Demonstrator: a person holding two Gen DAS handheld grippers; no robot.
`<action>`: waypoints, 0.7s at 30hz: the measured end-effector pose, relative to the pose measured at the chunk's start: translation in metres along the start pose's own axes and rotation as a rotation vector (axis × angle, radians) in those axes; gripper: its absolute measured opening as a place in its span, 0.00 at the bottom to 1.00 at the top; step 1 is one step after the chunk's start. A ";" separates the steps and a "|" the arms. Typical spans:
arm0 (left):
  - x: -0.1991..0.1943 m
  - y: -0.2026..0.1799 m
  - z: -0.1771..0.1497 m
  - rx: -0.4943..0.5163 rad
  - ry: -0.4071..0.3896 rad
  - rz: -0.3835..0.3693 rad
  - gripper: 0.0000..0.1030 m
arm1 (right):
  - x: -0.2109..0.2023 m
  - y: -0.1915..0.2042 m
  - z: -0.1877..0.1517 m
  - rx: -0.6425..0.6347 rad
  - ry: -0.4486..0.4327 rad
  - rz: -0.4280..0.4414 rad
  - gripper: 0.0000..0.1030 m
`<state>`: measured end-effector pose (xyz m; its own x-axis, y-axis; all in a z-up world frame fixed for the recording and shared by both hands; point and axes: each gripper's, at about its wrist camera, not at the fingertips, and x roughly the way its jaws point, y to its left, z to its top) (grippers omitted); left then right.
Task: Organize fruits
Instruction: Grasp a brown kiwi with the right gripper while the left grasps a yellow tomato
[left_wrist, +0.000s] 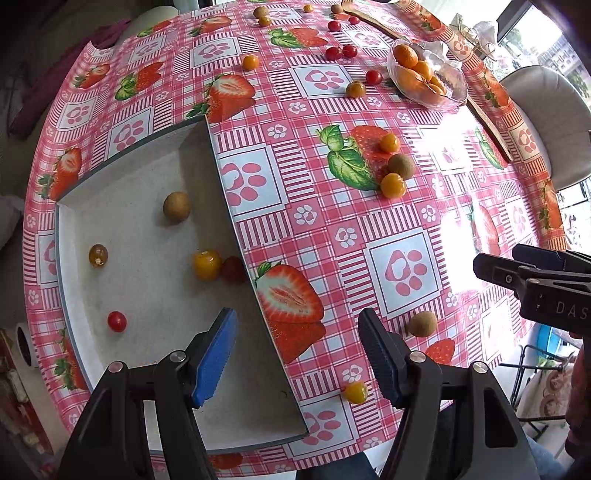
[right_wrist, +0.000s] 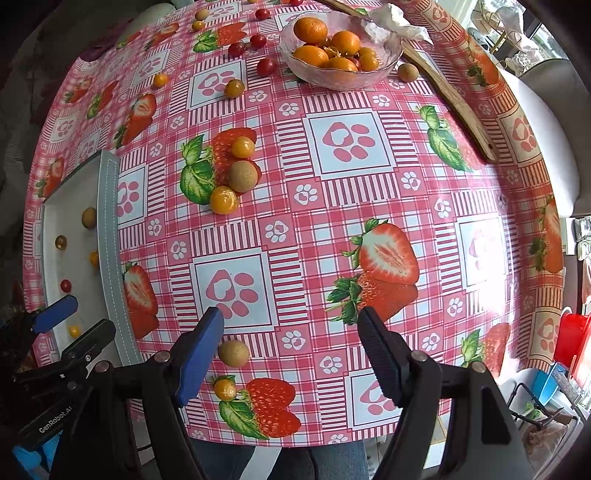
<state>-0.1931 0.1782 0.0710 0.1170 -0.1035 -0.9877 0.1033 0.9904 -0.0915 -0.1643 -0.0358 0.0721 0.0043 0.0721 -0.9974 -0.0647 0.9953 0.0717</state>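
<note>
A grey tray (left_wrist: 155, 173) lies at the table's left and holds a brown longan (left_wrist: 176, 207), a yellow tomato (left_wrist: 207, 264), a red tomato (left_wrist: 117, 321) and a few more small fruits. My left gripper (left_wrist: 297, 350) is open and empty above the tray's right rim. My right gripper (right_wrist: 290, 350) is open and empty over the table's near edge; a longan (right_wrist: 233, 353) and a yellow tomato (right_wrist: 225, 389) lie just left of it. A cluster of two yellow tomatoes and a longan (right_wrist: 242, 176) sits mid-table. The tray also shows in the right wrist view (right_wrist: 108, 221).
A glass bowl (right_wrist: 384, 55) of oranges stands at the far side, with red and yellow tomatoes (right_wrist: 266, 66) scattered near it. A wooden strip (right_wrist: 458, 110) lies at the far right. A chair (left_wrist: 546, 110) stands beyond the table. The right gripper shows at the left view's right edge (left_wrist: 532, 280).
</note>
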 end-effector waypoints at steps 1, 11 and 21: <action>0.003 -0.002 0.004 0.005 0.001 0.003 0.67 | 0.002 -0.002 0.000 0.006 0.005 0.002 0.76; 0.034 -0.029 0.047 0.051 0.005 -0.001 0.67 | 0.016 -0.004 -0.024 -0.125 0.037 0.033 0.76; 0.063 -0.055 0.070 0.106 0.007 0.008 0.67 | 0.044 0.008 -0.053 -0.110 0.081 0.113 0.76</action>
<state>-0.1219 0.1108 0.0226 0.1114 -0.0950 -0.9892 0.2062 0.9760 -0.0705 -0.2178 -0.0284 0.0286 -0.0897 0.1728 -0.9809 -0.1695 0.9678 0.1860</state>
